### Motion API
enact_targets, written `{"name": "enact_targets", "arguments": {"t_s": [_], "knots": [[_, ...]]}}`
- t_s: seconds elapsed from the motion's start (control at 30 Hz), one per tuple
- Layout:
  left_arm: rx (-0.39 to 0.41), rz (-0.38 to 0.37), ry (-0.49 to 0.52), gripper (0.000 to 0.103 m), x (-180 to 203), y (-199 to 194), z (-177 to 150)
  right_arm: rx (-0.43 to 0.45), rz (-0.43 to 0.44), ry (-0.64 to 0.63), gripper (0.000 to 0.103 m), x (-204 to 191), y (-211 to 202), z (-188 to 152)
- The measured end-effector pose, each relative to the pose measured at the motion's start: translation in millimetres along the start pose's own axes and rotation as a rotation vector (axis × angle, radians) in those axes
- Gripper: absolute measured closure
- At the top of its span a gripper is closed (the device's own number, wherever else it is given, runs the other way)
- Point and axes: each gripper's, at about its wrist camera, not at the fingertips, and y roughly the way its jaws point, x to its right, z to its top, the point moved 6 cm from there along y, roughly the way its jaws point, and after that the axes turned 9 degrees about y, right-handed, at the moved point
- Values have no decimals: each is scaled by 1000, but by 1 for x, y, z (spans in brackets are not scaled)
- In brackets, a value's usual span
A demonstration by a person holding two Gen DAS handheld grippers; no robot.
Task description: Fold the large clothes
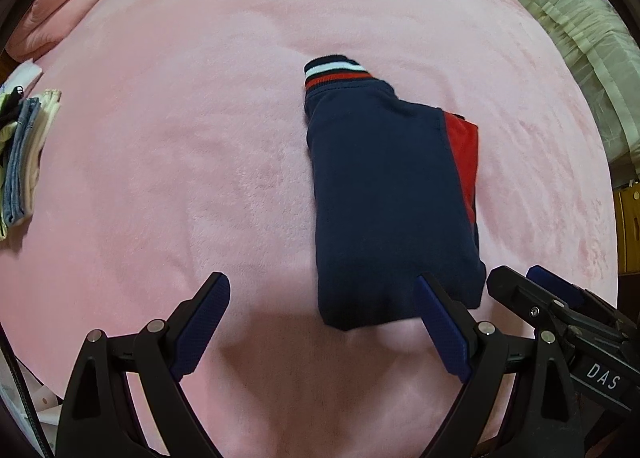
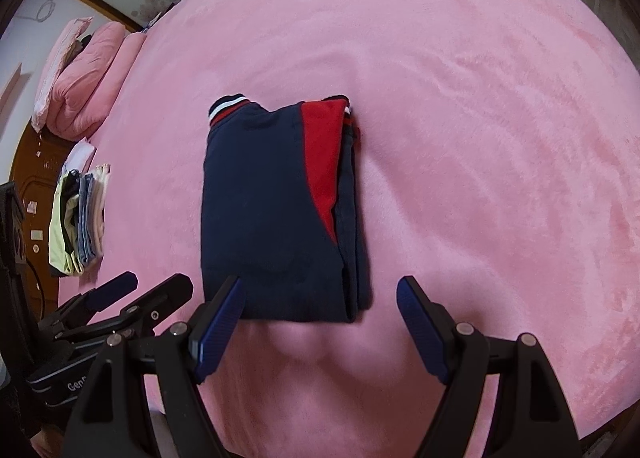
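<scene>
A navy garment [image 1: 384,193] with a red panel and a red-and-white striped cuff lies folded into a compact rectangle on the pink bed cover [image 1: 180,137]. My left gripper [image 1: 324,290] hangs open above the bed just left of the garment's near edge; its right finger overlaps that edge and nothing sits between the pads. In the right wrist view the same garment [image 2: 272,209] lies ahead. My right gripper [image 2: 320,294] stands open over its near right corner, with the left finger at the near edge. The right gripper [image 1: 532,282] also shows at the left view's lower right.
A stack of folded clothes [image 2: 80,217] rests at the bed's left edge. Pink pillows [image 2: 88,81] lie at the far left. A pale quilted bundle [image 1: 580,33] lies along the far right. A wooden door [image 2: 36,161] stands beyond the bed.
</scene>
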Motion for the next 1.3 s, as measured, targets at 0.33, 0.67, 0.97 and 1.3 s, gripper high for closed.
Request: {"name": "enact_targets", "arguments": {"t_s": [0.33, 0.67, 0.97, 1.3], "knots": [[-68, -272, -257, 11, -28, 48, 16, -148, 150, 178, 25, 15, 56, 18], [-141, -510, -343, 19, -24, 100, 26, -170, 372, 265, 25, 23, 94, 44], [-110, -553, -370, 43, -13, 99, 33, -213, 453, 267, 56, 12, 104, 53], [-84, -513, -304, 55, -2, 45, 14, -176, 470, 198, 71, -1, 53, 26]]}}
